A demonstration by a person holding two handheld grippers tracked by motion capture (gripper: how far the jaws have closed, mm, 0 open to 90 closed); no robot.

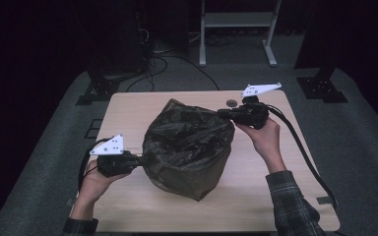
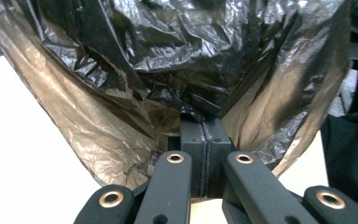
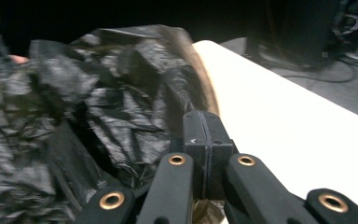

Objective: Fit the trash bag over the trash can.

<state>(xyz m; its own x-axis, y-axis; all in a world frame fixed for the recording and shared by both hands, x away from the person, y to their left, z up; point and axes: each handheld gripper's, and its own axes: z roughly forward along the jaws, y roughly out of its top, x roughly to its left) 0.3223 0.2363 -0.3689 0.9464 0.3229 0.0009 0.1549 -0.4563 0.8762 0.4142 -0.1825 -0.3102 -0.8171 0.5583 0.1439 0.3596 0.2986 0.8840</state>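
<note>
A black plastic bag [image 1: 187,147] sits in the middle of the table [image 1: 256,206], its mouth facing up and puffed wide. The left gripper [image 1: 145,159] pinches the rim at about nine o'clock, jaws pressed flat together on a fold of film, as the left gripper view shows [image 2: 204,123]. The right gripper [image 1: 224,112] is clamped on the rim at roughly two o'clock; in the right gripper view [image 3: 204,122] its jaws meet, with film caught under them. The bag lies between the two hands, so the line from grip to grip runs across the mouth. Whether anything lies inside, I cannot tell. A small dark disc [image 1: 232,103] rests at twelve o'clock, just beyond the bag.
</note>
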